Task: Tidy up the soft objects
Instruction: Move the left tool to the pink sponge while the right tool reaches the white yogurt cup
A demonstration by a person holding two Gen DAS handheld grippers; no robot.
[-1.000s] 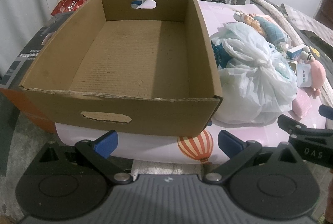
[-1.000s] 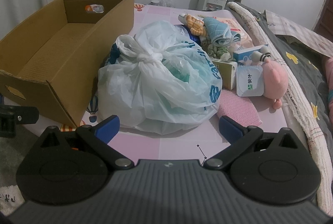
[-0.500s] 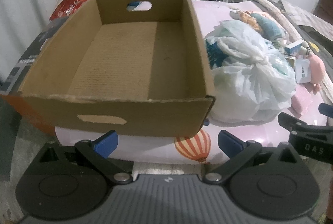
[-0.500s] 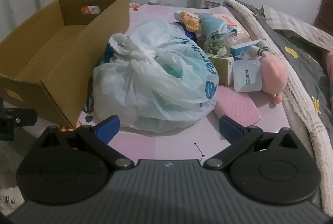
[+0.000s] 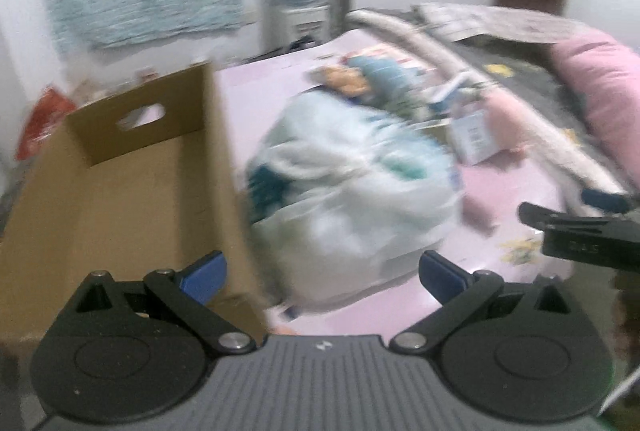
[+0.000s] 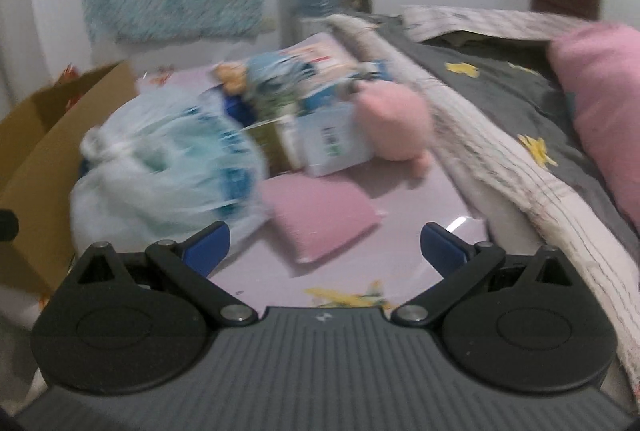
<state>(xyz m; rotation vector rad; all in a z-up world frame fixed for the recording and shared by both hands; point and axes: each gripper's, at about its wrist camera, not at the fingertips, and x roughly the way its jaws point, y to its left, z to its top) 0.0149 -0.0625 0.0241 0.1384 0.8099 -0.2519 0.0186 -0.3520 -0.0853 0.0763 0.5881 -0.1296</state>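
While both tongs (image 5: 322, 277) (image 6: 324, 245) gape wide (empty), bag (image 5: 352, 191) touches box (image 5: 112, 183), bare sheet (image 6: 400, 255) rightward.

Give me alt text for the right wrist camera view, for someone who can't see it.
Blurred view past the open, empty right hand-held gripper toward a flat pink pad on a pink sheet. A knotted white plastic bag and cardboard box sit left; a pink plush toy and small cartons lie behind.

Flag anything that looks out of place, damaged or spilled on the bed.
Nothing looks spilled or damaged, though both views are motion-blurred. The cardboard box sits empty, while the tied plastic bag, pink plush toy and pink cloth lie loose beside it, unsorted.
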